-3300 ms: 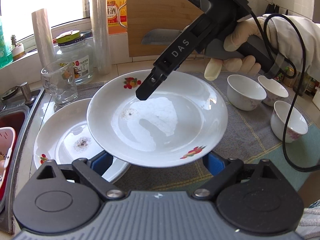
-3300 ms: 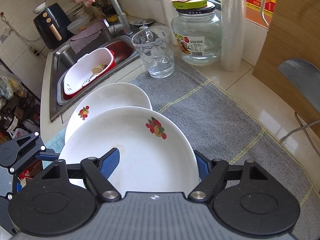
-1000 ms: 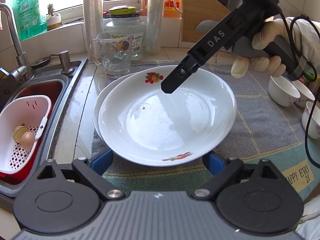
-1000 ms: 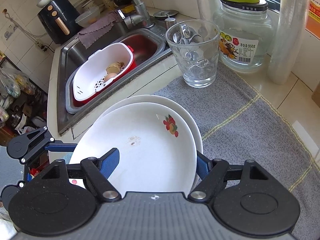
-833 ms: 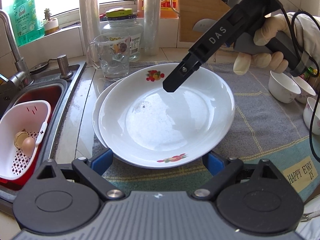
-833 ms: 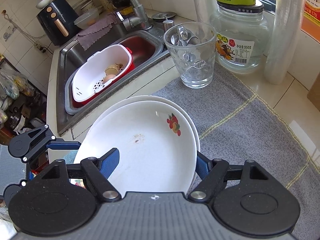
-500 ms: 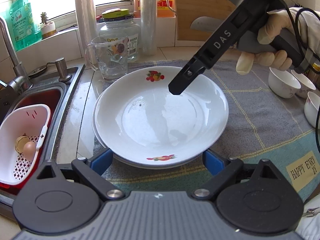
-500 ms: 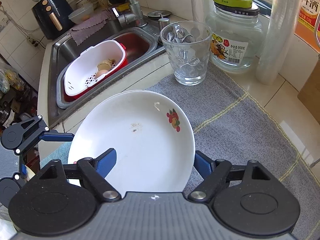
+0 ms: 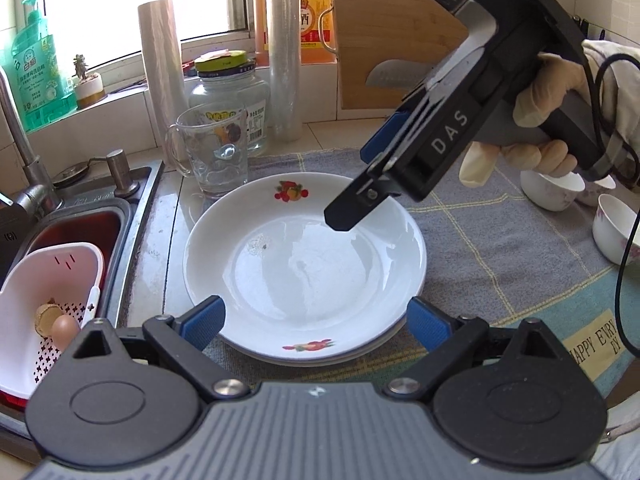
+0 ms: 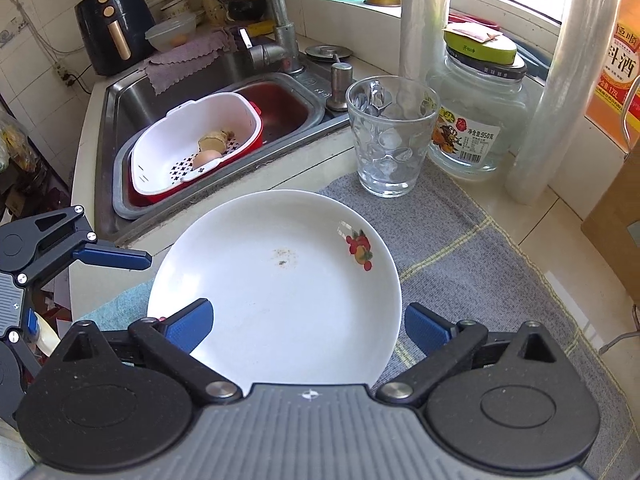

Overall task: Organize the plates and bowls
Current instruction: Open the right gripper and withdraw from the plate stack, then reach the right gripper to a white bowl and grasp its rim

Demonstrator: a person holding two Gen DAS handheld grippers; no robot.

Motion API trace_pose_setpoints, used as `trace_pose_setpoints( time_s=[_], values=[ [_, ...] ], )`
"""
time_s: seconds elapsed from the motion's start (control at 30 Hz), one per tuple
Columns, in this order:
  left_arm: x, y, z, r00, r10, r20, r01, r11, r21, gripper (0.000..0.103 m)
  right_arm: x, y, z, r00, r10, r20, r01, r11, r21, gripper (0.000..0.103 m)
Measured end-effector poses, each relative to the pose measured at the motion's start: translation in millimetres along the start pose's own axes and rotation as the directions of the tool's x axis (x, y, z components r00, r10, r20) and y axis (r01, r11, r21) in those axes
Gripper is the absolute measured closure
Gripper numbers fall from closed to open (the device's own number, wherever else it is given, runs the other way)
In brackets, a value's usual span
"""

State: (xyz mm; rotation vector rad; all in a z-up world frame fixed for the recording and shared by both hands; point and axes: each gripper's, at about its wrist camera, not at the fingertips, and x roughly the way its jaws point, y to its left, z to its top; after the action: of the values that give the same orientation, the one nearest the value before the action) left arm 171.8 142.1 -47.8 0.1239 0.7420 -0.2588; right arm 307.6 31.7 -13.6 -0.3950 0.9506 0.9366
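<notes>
A white plate with fruit prints (image 9: 304,272) lies stacked on a second white plate (image 9: 384,342) on the grey mat; only the lower plate's rim shows. It also shows in the right wrist view (image 10: 280,280). My left gripper (image 9: 316,320) is open, its blue pads apart on either side of the stack's near rim, not touching it. My right gripper (image 10: 306,326) is open above the plate's far right side and shows from outside in the left wrist view (image 9: 348,216). Small white bowls (image 9: 552,188) stand at the right on the mat.
A glass mug (image 9: 212,152), a glass jar (image 9: 230,100) and two film rolls (image 9: 284,52) stand behind the plates. The sink (image 10: 208,92) with a white colander (image 10: 200,144) lies to the left. A cutting board (image 9: 384,32) leans at the back.
The upper plate has been carried left, lowered onto the other plate and let go. Both grippers have drawn back and up from it.
</notes>
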Motion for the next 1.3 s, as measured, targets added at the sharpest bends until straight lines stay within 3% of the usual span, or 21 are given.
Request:
trace_pose_setpoints(
  time_s=[0.23,0.43,0.53,0.77,1.0,1.1,1.3],
  values=[
    [-6.4,-5.6,10.9,0.998,-0.041,0.042,0.039,0.998,0.055,0.005,-17.7,17.3,-18.4,0.986,-0.135,0.098,0.129,0.989,0.065,0.000],
    [-3.2,-13.8,16.8,0.991,-0.126,0.047,0.118,0.982,0.148,0.003,-41.2,36.7,-48.5,0.943,-0.280,0.178,0.245,0.950,0.194,0.000],
    [-0.2,-22.8,19.5,0.983,-0.177,0.050,0.164,0.966,0.202,0.003,-54.2,43.8,-68.7,0.912,-0.364,0.189,0.310,0.913,0.265,0.000],
    [9.8,-60.8,25.0,0.948,-0.316,0.033,0.294,0.911,0.288,0.003,-90.9,42.4,-123.7,0.829,-0.542,0.137,0.445,0.788,0.425,0.000],
    [19.6,-121.9,24.9,0.926,-0.378,0.012,0.351,0.871,0.345,0.003,-130.9,28.8,-182.8,0.767,-0.638,0.069,0.526,0.686,0.503,0.000],
    [22.1,-148.5,22.3,0.906,-0.423,0.009,0.391,0.845,0.365,0.003,-150.0,22.9,-211.7,0.739,-0.672,0.036,0.563,0.647,0.515,0.000],
    [28.5,-205.5,16.9,0.894,-0.447,-0.015,0.411,0.807,0.425,0.003,-180.5,4.4,-261.6,0.719,-0.695,-0.001,0.580,0.599,0.551,0.000]
  ],
)
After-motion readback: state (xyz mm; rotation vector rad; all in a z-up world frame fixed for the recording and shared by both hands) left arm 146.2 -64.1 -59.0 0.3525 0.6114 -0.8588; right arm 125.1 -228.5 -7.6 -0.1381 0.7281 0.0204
